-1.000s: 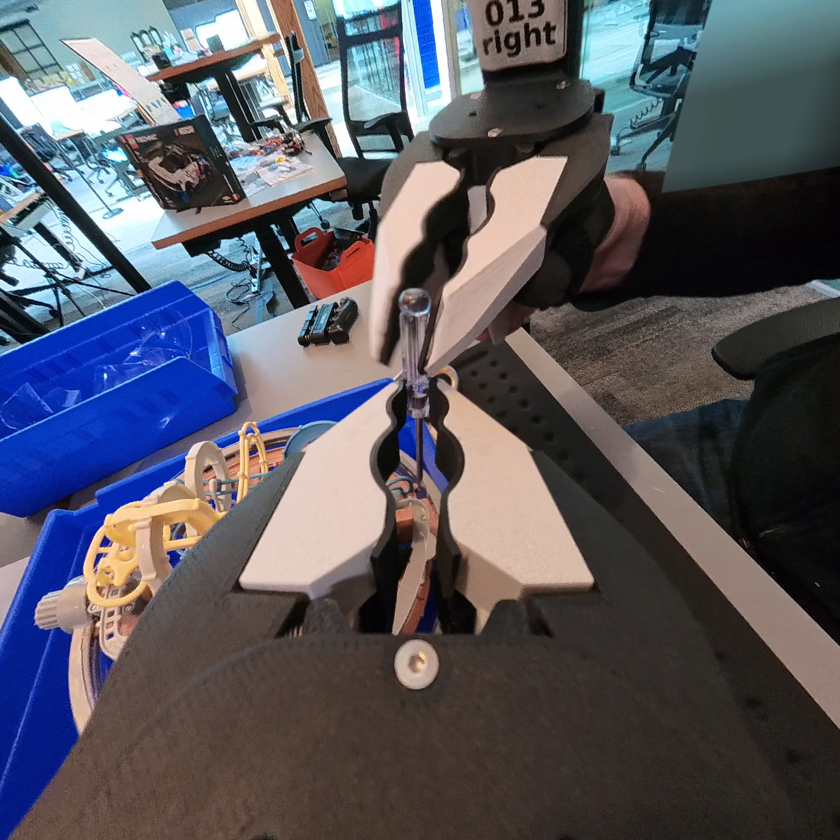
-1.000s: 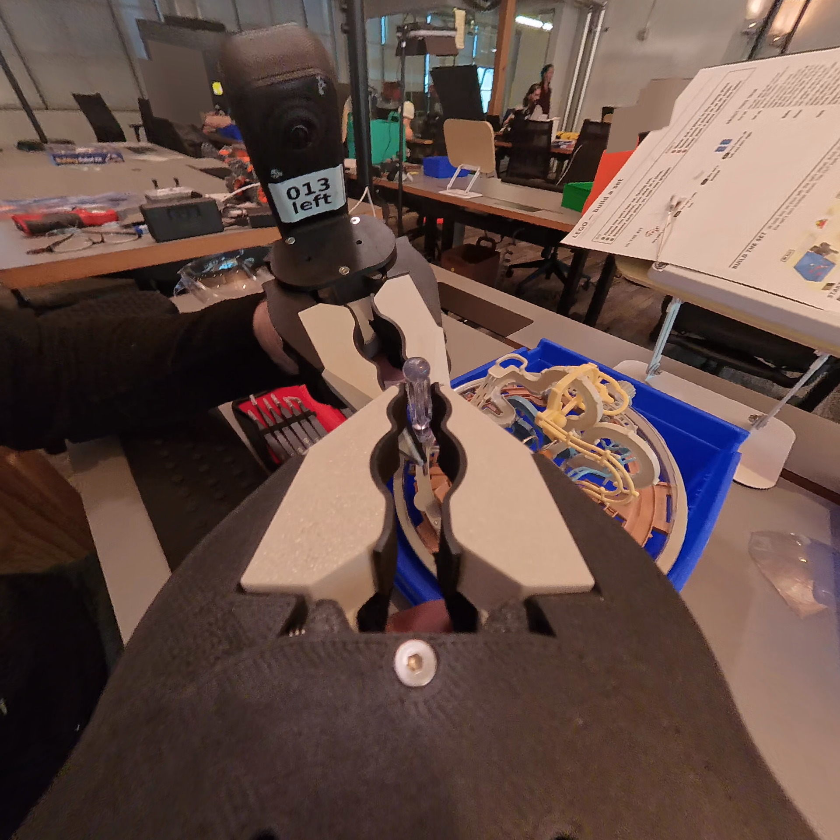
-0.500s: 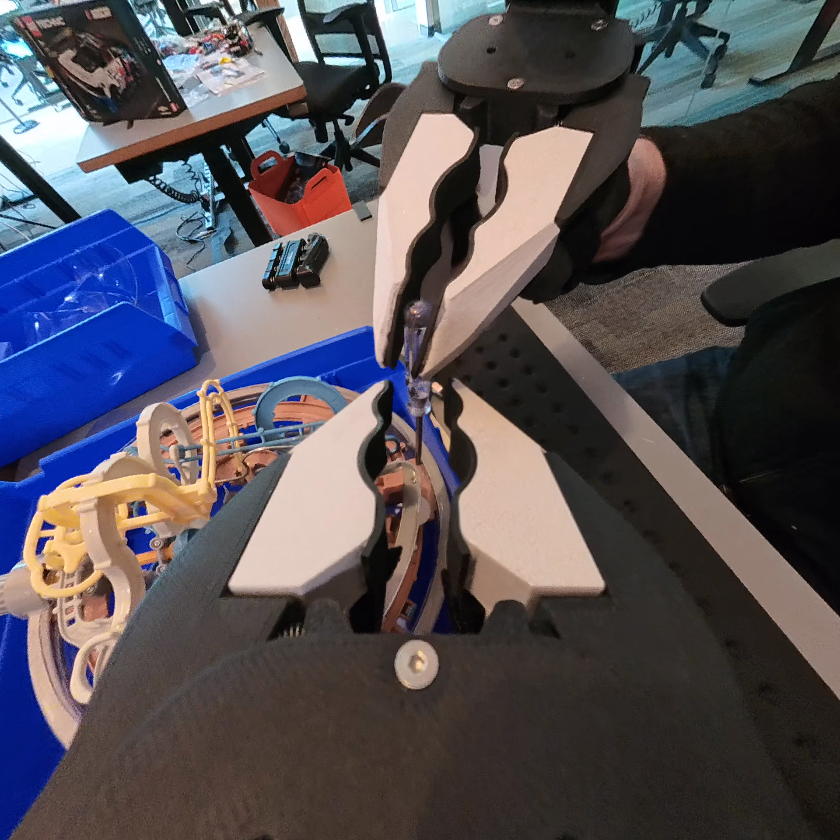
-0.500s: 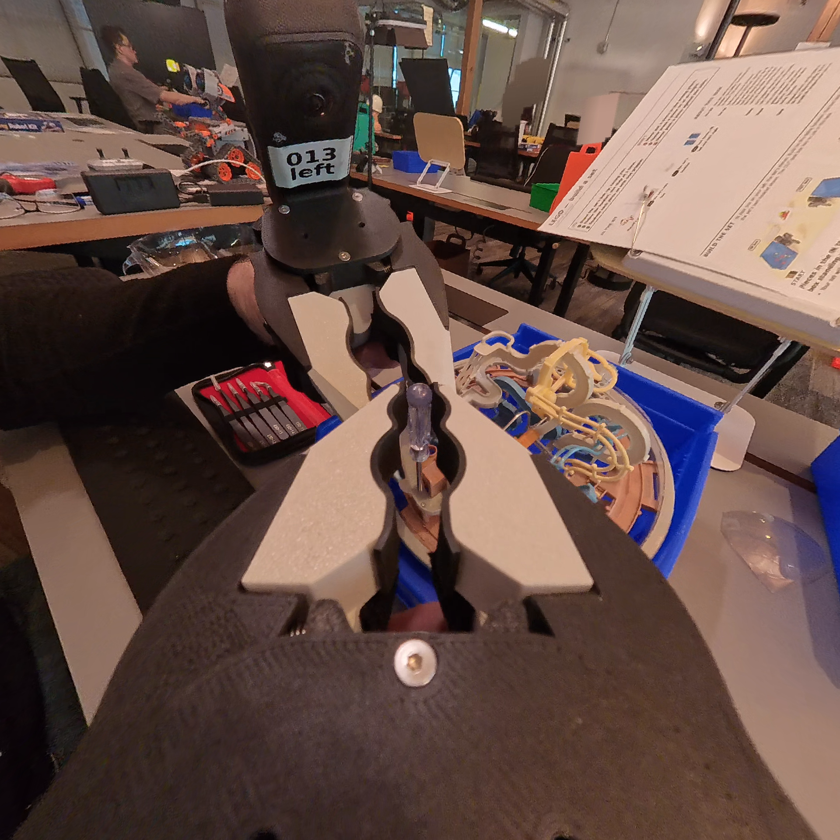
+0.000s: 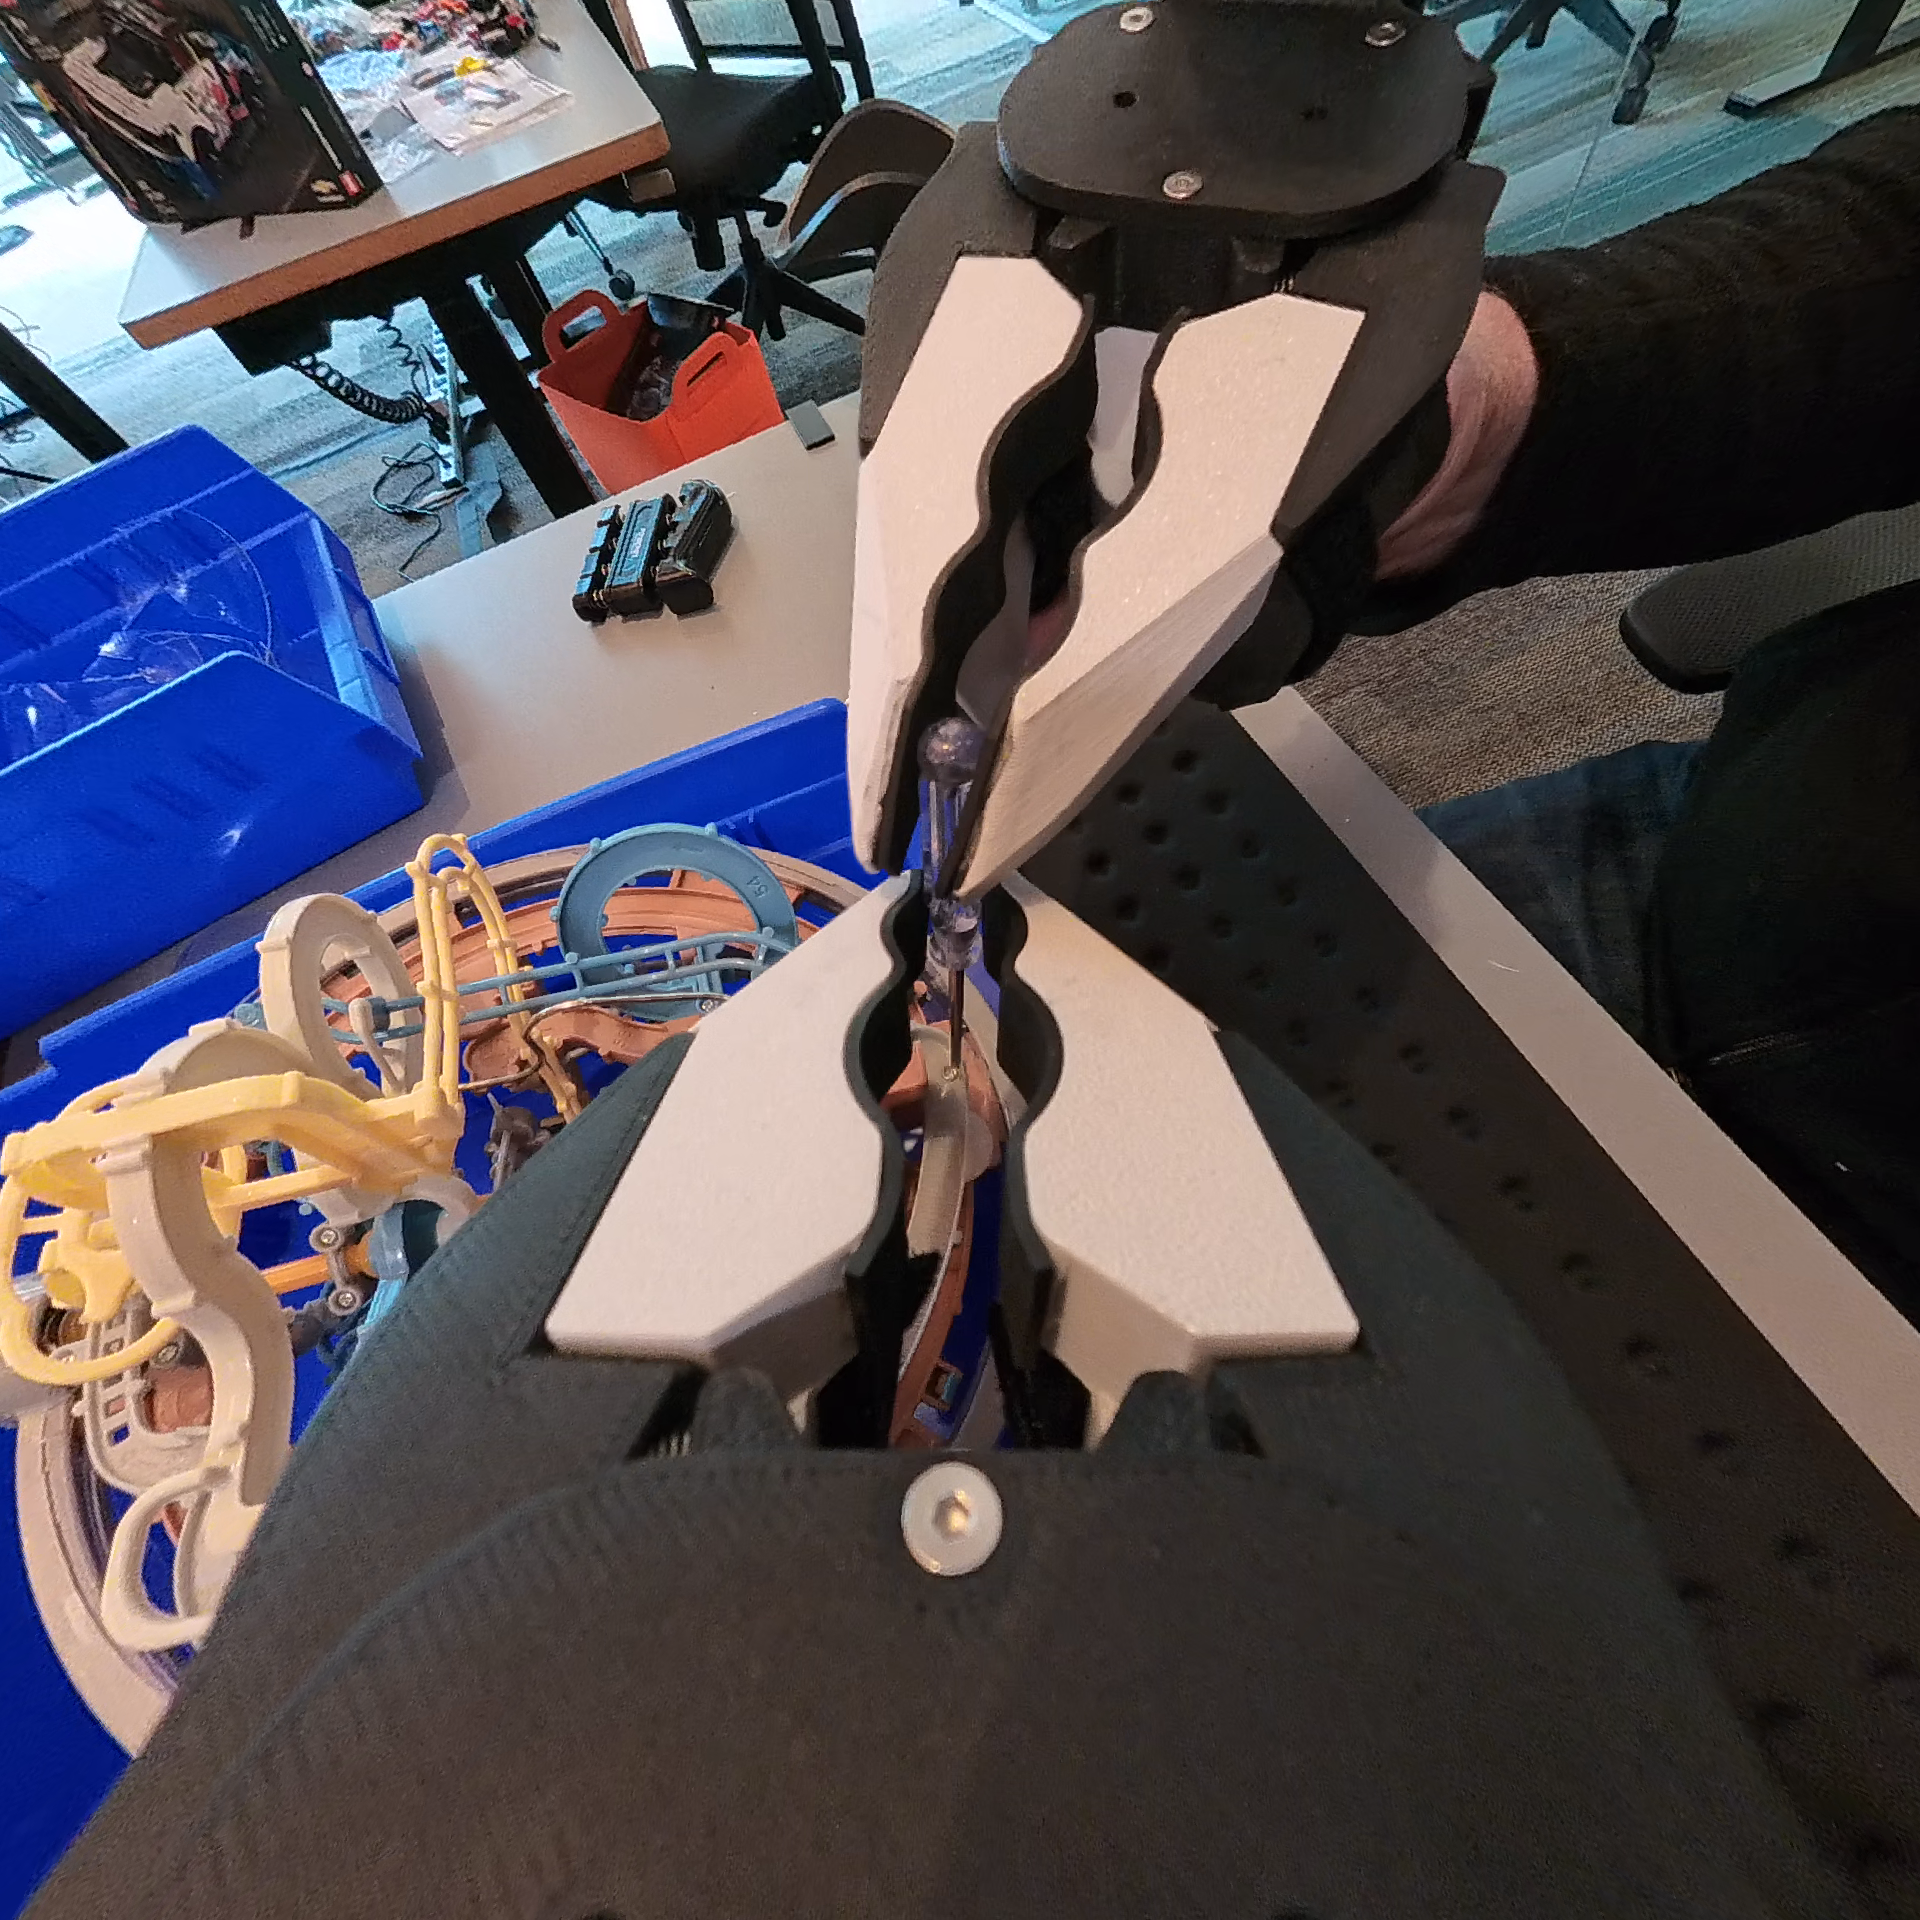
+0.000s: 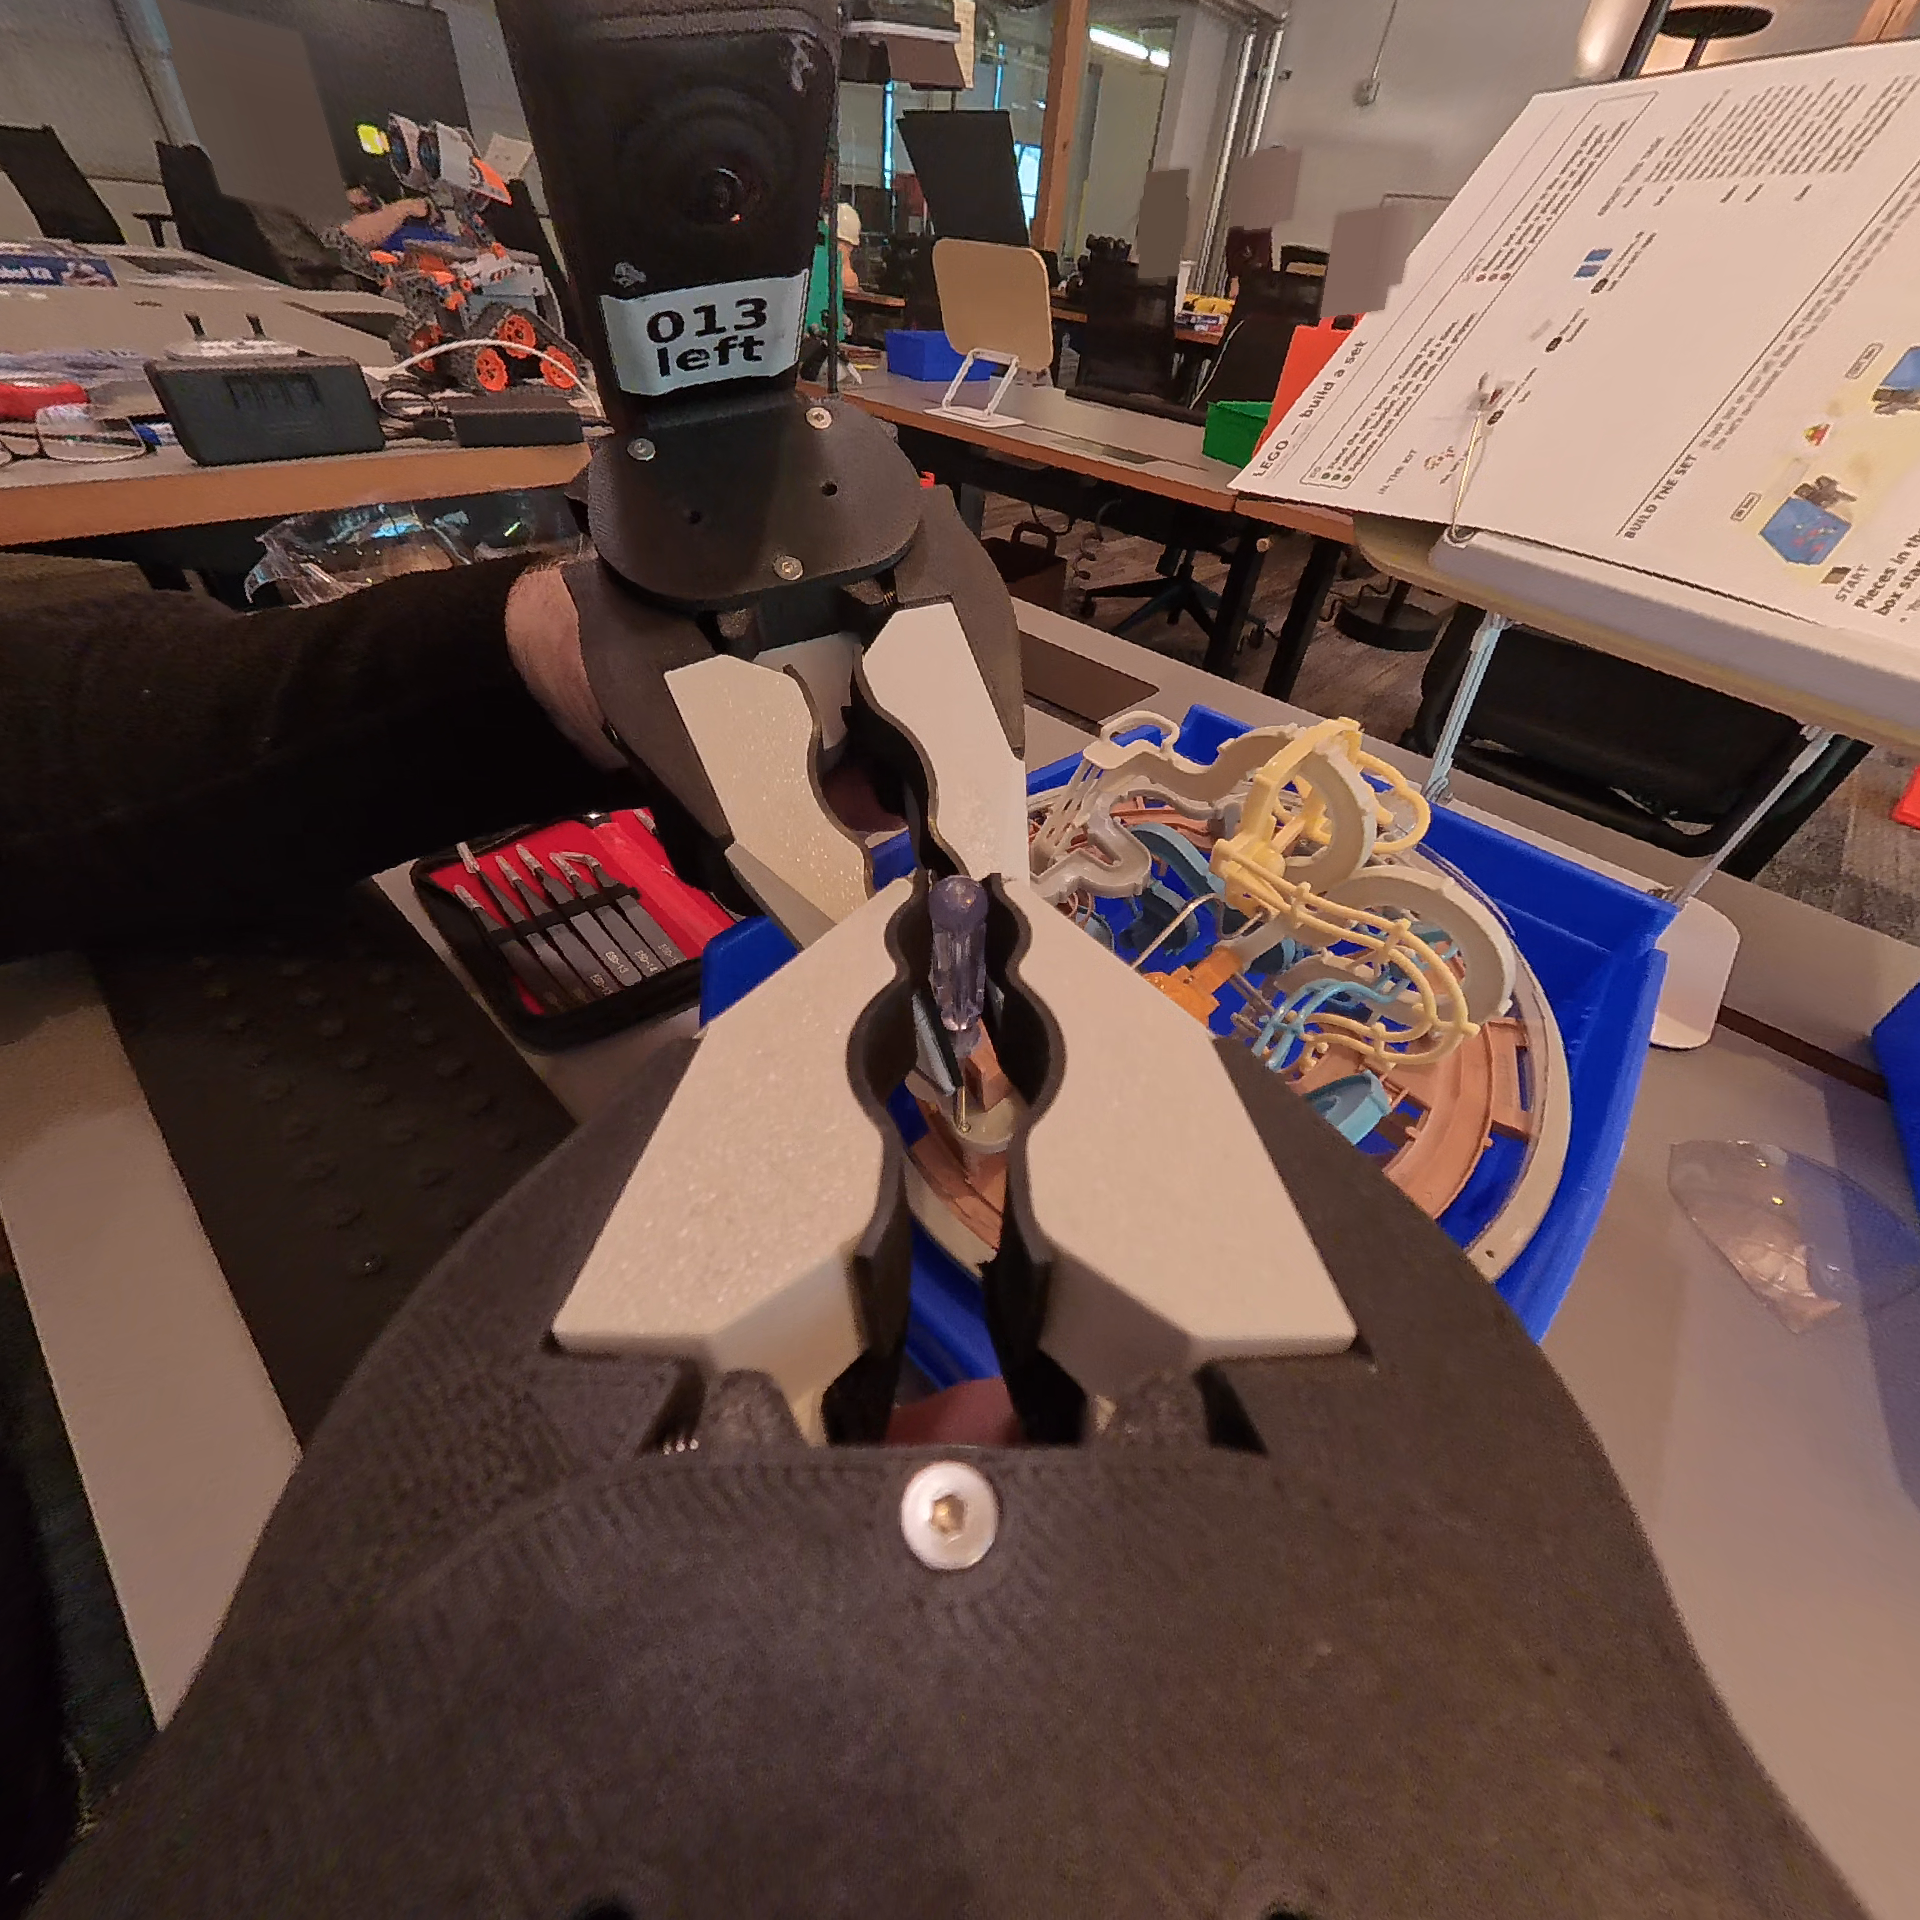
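Grey workshop table (image 5: 540, 665) carries a blue bin (image 5: 727, 769) with a round plastic track model (image 5: 343, 1039) inside. A small screwdriver (image 5: 948, 764) stands upright, its tip on a pale tab at the model's near rim. The right gripper (image 5: 930, 862) pinches its clear handle from above. The left gripper (image 5: 954, 914) flanks the lower handle, fingers slightly parted and apparently not clamping. Only the left wrist view shows black battery packs (image 5: 649, 545) and a second bin (image 5: 187, 727). Only the right wrist view shows a red tweezer case (image 6: 582, 925) and a booklet on a stand (image 6: 1662, 343).
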A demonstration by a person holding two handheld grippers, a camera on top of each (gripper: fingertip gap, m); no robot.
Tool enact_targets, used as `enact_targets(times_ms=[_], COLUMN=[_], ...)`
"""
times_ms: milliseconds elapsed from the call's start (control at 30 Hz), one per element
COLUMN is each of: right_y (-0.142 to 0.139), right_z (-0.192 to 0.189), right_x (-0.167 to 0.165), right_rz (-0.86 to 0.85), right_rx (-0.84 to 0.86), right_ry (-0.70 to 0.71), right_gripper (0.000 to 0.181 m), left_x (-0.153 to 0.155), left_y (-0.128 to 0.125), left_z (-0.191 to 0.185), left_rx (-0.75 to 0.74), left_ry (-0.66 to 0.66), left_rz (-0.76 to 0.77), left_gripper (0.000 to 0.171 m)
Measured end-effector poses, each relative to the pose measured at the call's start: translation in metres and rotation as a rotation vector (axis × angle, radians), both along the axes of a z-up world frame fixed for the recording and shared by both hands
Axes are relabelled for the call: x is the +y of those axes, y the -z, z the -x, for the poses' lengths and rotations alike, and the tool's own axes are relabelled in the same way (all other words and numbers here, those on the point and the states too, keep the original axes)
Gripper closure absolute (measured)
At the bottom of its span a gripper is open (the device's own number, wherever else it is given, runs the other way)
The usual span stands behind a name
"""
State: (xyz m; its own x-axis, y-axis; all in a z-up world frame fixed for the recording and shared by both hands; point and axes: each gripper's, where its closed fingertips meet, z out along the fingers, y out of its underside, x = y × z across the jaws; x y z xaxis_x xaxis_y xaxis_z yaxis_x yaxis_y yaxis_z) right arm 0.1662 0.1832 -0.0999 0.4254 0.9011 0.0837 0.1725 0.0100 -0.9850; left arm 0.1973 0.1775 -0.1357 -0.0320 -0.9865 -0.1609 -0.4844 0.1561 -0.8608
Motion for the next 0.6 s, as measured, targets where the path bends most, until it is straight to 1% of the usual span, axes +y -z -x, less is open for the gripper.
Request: enact_targets(times_ms=[400,600], right_y=[0.0033,0.0065], right_z=[-0.0004,0.0], right_x=[-0.0005,-0.0021], right_rz=[-0.021,-0.03], right_rx=[0.002,-0.012], right_ry=[0.016,-0.008], right_gripper=[0.174,0.174], left_x=[0.0001,-0.0007], left_y=[0.0038,0.0071], left_z=[0.0003,0.0004], left_rx=[0.007,0.016], left_ry=[0.013,0.023], left_rz=[-0.009,-0.019], left_gripper=[0.164,0.164])
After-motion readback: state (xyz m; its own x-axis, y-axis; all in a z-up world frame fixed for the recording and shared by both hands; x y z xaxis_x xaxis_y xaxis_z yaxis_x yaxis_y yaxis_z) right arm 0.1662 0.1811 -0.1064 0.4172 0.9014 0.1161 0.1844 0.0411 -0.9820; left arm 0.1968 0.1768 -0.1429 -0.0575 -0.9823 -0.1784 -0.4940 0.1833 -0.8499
